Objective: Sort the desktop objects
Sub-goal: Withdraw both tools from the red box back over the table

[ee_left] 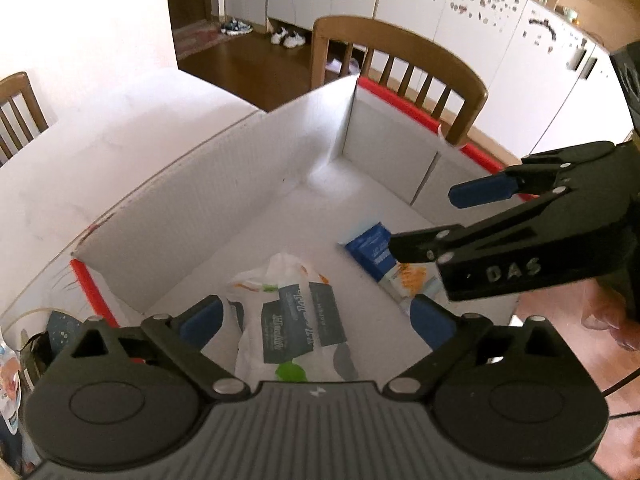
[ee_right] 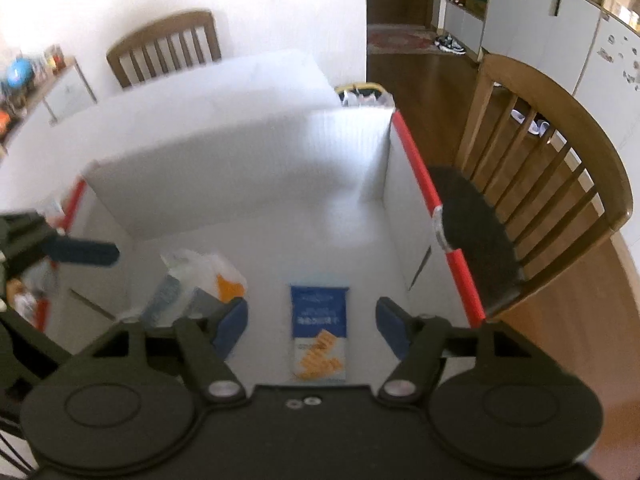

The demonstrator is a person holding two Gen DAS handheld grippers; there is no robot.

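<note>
Left gripper (ee_left: 316, 316) hangs over a white box (ee_left: 200, 184) with red-taped edges, jaws wide apart, nothing between them; below and just ahead of the left jaws a white packet (ee_left: 288, 312) with dark labels and a green spot lies flat on the box floor, partly hidden by the gripper body; to the right of the left jaws, further in, a blue pack (ee_left: 370, 248) with orange print lies on the floor, partly covered by the right gripper (ee_left: 424, 220), which enters from the right with its jaws apart and empty; right wrist view is blurred; there the right gripper (ee_right: 310, 326) jaws stand apart with the blue pack (ee_right: 319, 334) flat on the floor below the gap, not touched; left of the right jaws the white packet (ee_right: 200, 284) sits just beside the left finger; one blue finger of the left gripper (ee_right: 86, 254) pokes in from the left edge above the packet; box (ee_right: 240, 168) far wall is ahead of both jaws, its red edge (ee_right: 436, 216) running along the right side; a wooden chair (ee_right: 540, 184) stands just beyond that edge, right of the right jaws; a second chair (ee_right: 164, 46) is well ahead past the table; a dark basket (ee_left: 36, 344) sits outside the box, left of the left jaws; contents unclear.
</note>
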